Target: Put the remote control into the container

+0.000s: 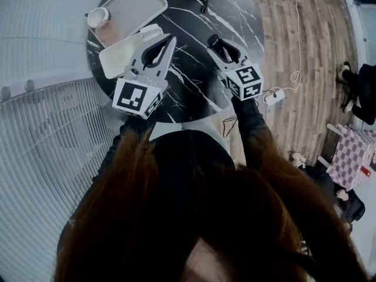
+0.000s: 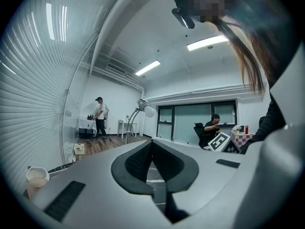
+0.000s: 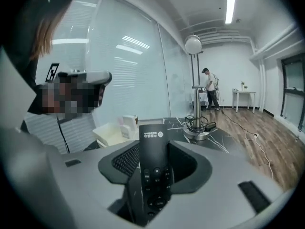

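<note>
Right hand-held gripper [image 3: 153, 149]: clamped on remote control [image 3: 155, 175], lengthwise (steadier for carrying).
Left hand-held gripper [image 2: 152, 146]: clenched, empty.
Container [image 1: 117, 57]: on bench [image 1: 194, 81], remote not yet in.

A round black marble-veined table [image 1: 194, 69] stands on a wood-plank floor [image 1: 311, 34], just beside a curved ribbed glass wall [image 1: 41, 134]. Beyond the table, strip lights [image 2: 207, 42] glow on a white ceiling above dark windows [image 2: 190, 123]. A checked-cloth table [image 1: 351, 156] sits well apart.

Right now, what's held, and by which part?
Right gripper clamps the remote control across its sides, mid-length, logo end protruding. Left gripper shut, empty.
</note>
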Available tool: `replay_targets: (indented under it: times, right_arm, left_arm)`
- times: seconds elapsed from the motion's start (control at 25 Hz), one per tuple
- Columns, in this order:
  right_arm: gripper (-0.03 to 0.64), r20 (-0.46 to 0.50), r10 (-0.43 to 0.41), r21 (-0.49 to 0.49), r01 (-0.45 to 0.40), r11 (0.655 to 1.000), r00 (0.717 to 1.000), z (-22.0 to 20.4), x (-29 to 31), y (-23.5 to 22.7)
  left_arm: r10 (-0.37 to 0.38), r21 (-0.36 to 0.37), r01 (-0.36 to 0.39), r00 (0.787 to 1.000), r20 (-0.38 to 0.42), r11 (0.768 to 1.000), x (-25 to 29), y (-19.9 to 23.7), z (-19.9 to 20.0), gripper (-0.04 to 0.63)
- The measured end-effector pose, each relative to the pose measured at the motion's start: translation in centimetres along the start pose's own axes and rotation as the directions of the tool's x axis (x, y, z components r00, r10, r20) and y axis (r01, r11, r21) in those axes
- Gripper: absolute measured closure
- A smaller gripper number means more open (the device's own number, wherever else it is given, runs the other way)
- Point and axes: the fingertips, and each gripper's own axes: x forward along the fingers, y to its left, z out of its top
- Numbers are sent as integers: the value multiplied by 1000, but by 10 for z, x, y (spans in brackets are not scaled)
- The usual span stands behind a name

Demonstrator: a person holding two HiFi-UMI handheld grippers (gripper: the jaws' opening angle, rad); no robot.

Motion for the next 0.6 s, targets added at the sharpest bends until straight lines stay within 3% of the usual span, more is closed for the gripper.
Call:
replay_targets:
  times: [0.4, 0.6]
  right_arm:
    - [420, 205, 62, 66, -77, 995, 977, 64, 40, 67]
    - [420, 299, 37, 160, -88, 983, 954, 79, 65, 89]
  left_arm:
    - [164, 15, -164, 986, 18, 986, -76, 52, 6, 597]
    - [231, 16, -232, 973, 22, 973, -114, 74, 5, 597]
